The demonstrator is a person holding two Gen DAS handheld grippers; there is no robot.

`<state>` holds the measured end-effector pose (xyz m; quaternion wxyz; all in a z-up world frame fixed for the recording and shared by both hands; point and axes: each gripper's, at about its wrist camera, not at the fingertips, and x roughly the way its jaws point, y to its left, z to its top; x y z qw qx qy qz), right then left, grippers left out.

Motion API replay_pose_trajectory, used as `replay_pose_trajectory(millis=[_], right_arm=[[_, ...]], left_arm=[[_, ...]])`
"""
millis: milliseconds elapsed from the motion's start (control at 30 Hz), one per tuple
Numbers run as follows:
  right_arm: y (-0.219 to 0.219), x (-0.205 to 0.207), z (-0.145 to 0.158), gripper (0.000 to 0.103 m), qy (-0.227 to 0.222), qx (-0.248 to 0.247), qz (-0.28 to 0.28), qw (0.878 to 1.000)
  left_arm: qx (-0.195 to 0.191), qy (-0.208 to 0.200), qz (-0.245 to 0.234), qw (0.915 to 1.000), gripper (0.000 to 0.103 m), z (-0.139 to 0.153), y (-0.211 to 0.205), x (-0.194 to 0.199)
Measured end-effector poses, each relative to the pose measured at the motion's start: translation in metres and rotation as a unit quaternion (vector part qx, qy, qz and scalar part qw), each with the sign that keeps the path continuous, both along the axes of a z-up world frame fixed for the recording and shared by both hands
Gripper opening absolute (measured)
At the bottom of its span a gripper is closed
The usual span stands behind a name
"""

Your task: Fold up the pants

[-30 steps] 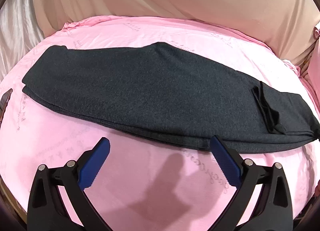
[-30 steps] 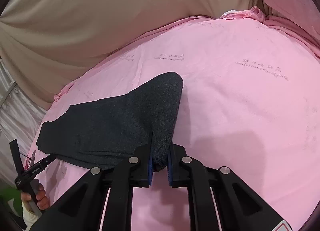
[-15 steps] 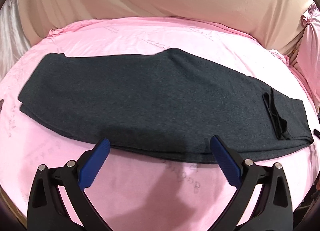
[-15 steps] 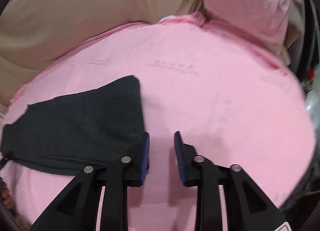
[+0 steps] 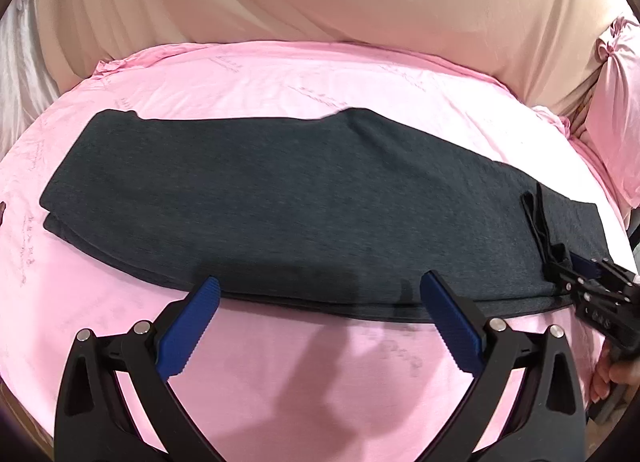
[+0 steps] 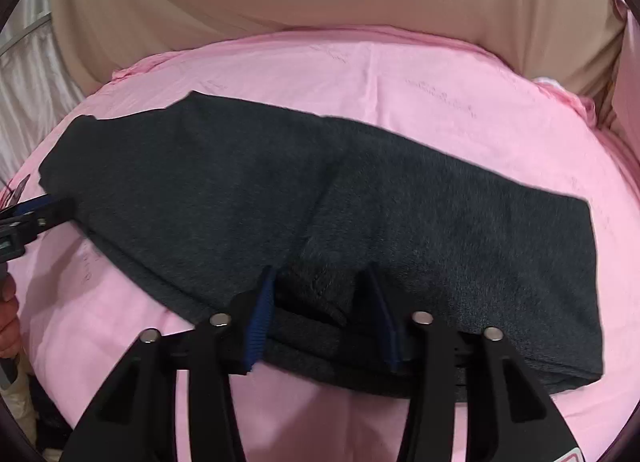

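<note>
Dark grey pants (image 5: 300, 201), folded lengthwise, lie across a pink bed sheet (image 5: 320, 362). My left gripper (image 5: 320, 286) hovers open over their near edge with nothing between its wide-spread blue pads. At the right end of the pants my right gripper (image 6: 320, 278) points down onto the near edge of the pants (image 6: 440, 221). Its jaws are closing astride a raised ridge of fabric. In the left wrist view the right gripper (image 5: 588, 270) shows at that end, beside a dark drawstring (image 5: 540, 221). The left gripper (image 6: 36, 209) appears at the left edge of the right wrist view.
Beige cloth (image 5: 320, 1) hangs behind the bed. A pink pillow (image 5: 612, 133) sits at the far right, and pale curtain folds (image 6: 28, 101) show at the left. A person's hand (image 5: 612, 374) holds the right gripper's handle.
My right gripper let go of the pant end it held, opened, and swung across to the near edge of the pants, where fabric now sits between its jaws. The left gripper has barely moved.
</note>
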<state>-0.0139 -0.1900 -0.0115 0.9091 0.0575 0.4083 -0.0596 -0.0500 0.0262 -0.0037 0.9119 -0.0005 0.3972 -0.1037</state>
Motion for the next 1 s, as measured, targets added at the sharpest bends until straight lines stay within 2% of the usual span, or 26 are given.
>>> replay_pose_trajectory(millis=[33, 67, 200, 267, 367, 467, 500, 567, 633, 733, 800, 867, 933, 1000], right_arm=[[-0.003, 0.001, 0.002, 0.013, 0.003, 0.013, -0.007, 1.0], [-0.009, 0.001, 0.003, 0.012, 0.0, 0.031, -0.012, 0.999], [-0.007, 0.006, 0.035, 0.011, -0.039, 0.055, -0.012, 0.998], [0.008, 0.016, 0.053, 0.011, -0.062, 0.073, 0.012, 0.995], [0.036, 0.041, 0.045, 0.012, -0.045, 0.065, 0.042, 0.996], [0.065, 0.064, 0.001, 0.015, 0.016, 0.039, 0.059, 0.997], [0.069, 0.063, -0.006, 0.016, 0.008, 0.027, 0.059, 0.998], [0.07, 0.061, -0.001, 0.023, 0.008, 0.039, 0.062, 0.997], [0.066, 0.055, 0.013, 0.033, -0.01, 0.079, 0.069, 0.994], [0.065, 0.049, 0.032, 0.033, -0.039, 0.086, 0.072, 0.993], [0.06, 0.052, 0.033, 0.033, -0.046, 0.07, 0.054, 0.995], [0.058, 0.051, 0.033, 0.033, -0.05, 0.06, 0.036, 0.996], [0.052, 0.051, 0.026, 0.034, -0.057, 0.074, 0.021, 0.995], [0.044, 0.045, 0.021, 0.039, -0.069, 0.097, 0.013, 0.993]], left_arm=[[-0.005, -0.001, 0.003, 1.0, 0.098, 0.001, 0.006, 0.001], [-0.009, -0.001, 0.005, 0.9999, 0.098, 0.001, 0.011, 0.002], [-0.026, -0.002, 0.015, 0.9995, 0.098, 0.002, 0.028, 0.008], [-0.036, -0.004, 0.022, 0.9991, 0.098, 0.004, 0.037, 0.012], [-0.042, -0.006, 0.033, 0.9985, 0.098, 0.005, 0.049, 0.014], [-0.046, -0.005, 0.042, 0.9981, 0.098, 0.004, 0.063, 0.015], [-0.045, -0.003, 0.046, 0.9979, 0.098, 0.003, 0.069, 0.016], [-0.043, -0.004, 0.056, 0.9975, 0.098, 0.002, 0.08, 0.017], [-0.043, -0.005, 0.068, 0.9967, 0.098, 0.002, 0.093, 0.019], [-0.049, -0.016, 0.097, 0.994, 0.098, 0.004, 0.115, 0.019], [-0.058, -0.031, 0.128, 0.9896, 0.098, 0.009, 0.137, 0.019], [-0.079, -0.041, 0.182, 0.9793, 0.098, 0.012, 0.17, 0.021], [-0.121, -0.014, 0.224, 0.967, 0.098, 0.006, 0.206, 0.034], [-0.163, 0.022, 0.24, 0.9568, 0.098, -0.004, 0.229, 0.048]])
